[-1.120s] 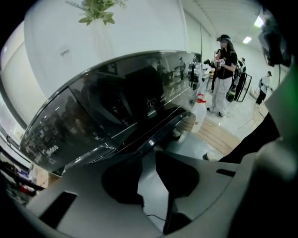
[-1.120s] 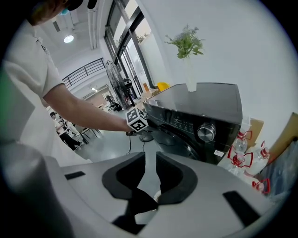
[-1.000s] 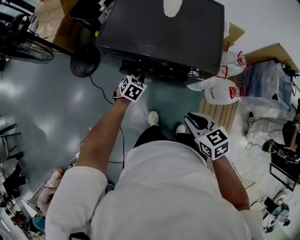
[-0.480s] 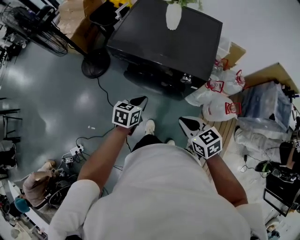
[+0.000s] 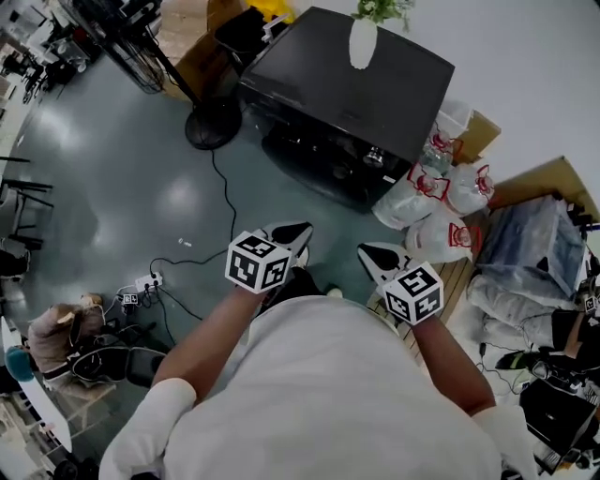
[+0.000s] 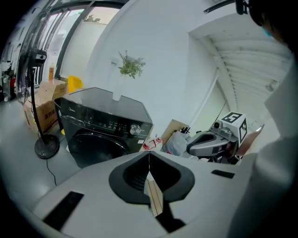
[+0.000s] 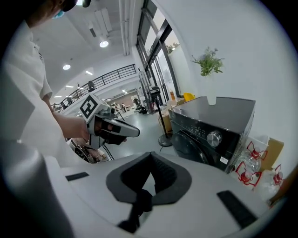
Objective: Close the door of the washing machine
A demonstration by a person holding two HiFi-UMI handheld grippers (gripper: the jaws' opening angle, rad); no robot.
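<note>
Left hand-held gripper (image 5: 294,232) and right hand-held gripper (image 5: 371,255), both closed empty, hang over open floor (image 5: 330,221), clear of the washing machine (image 5: 349,101).

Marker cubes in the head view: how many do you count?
2. One cube sits on the left gripper, the other cube on the right gripper. None seems hidden.

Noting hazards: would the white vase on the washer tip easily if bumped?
Probably: the vase is tall and narrow, with sprigs rising above it, so likely top-heavy. It stands on the washer, whose top looks smooth, so it might slide too.
</note>
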